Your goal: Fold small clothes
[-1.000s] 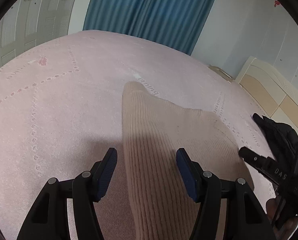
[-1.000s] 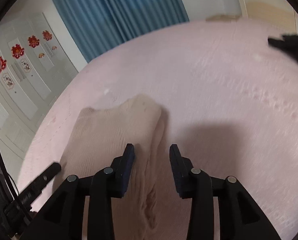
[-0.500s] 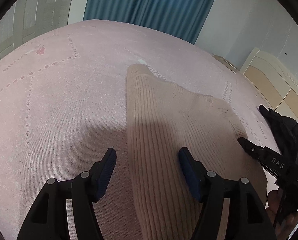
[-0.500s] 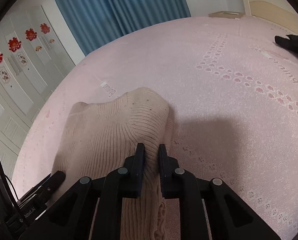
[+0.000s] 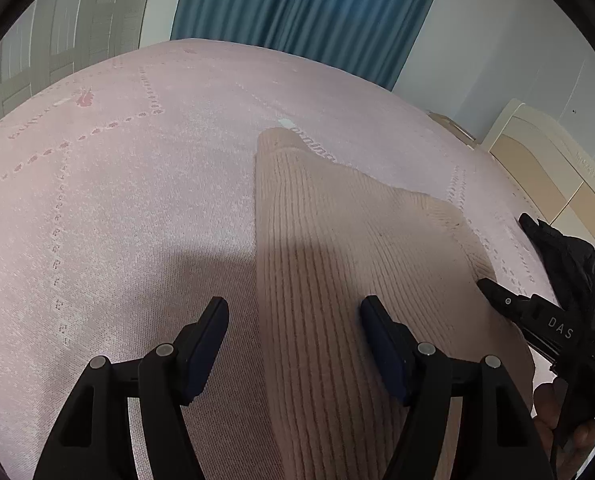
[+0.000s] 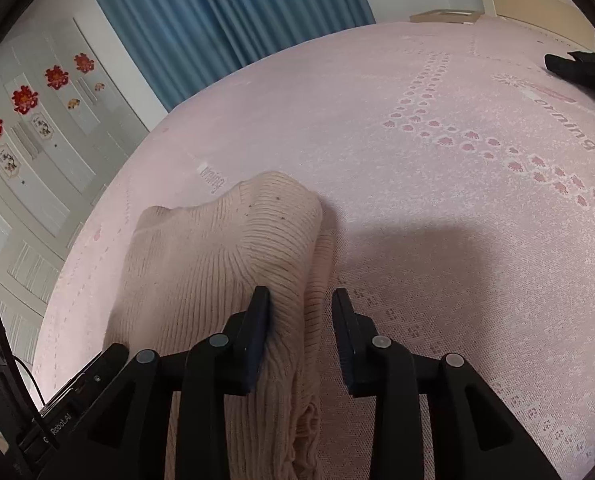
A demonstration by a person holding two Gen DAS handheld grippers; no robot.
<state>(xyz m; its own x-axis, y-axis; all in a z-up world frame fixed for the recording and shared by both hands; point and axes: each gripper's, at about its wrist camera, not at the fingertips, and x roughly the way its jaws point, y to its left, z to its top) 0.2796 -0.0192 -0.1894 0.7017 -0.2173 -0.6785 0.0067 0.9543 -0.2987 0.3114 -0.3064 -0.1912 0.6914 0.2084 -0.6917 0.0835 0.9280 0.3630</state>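
Observation:
A beige ribbed knit garment (image 5: 337,248) lies folded on the pink bedspread (image 5: 117,200). My left gripper (image 5: 293,316) is open and empty, its jaws astride the garment's left edge. My right gripper (image 6: 301,308) is open, with the garment's (image 6: 225,256) folded right edge lying between its jaws; nothing is gripped. The right gripper also shows at the right of the left wrist view (image 5: 537,316), at the garment's right side. The left gripper's tip (image 6: 97,376) shows at the lower left of the right wrist view.
A black garment (image 5: 561,248) lies on the bed to the right, also in the right wrist view (image 6: 581,68). Blue curtains (image 5: 305,12) hang behind the bed. A cream headboard (image 5: 545,160) stands at the right, a wardrobe (image 6: 37,128) at the left.
My right gripper, shut on the garment's folded edge half a second ago, has opened and let it go. The left gripper stayed open and barely moved.

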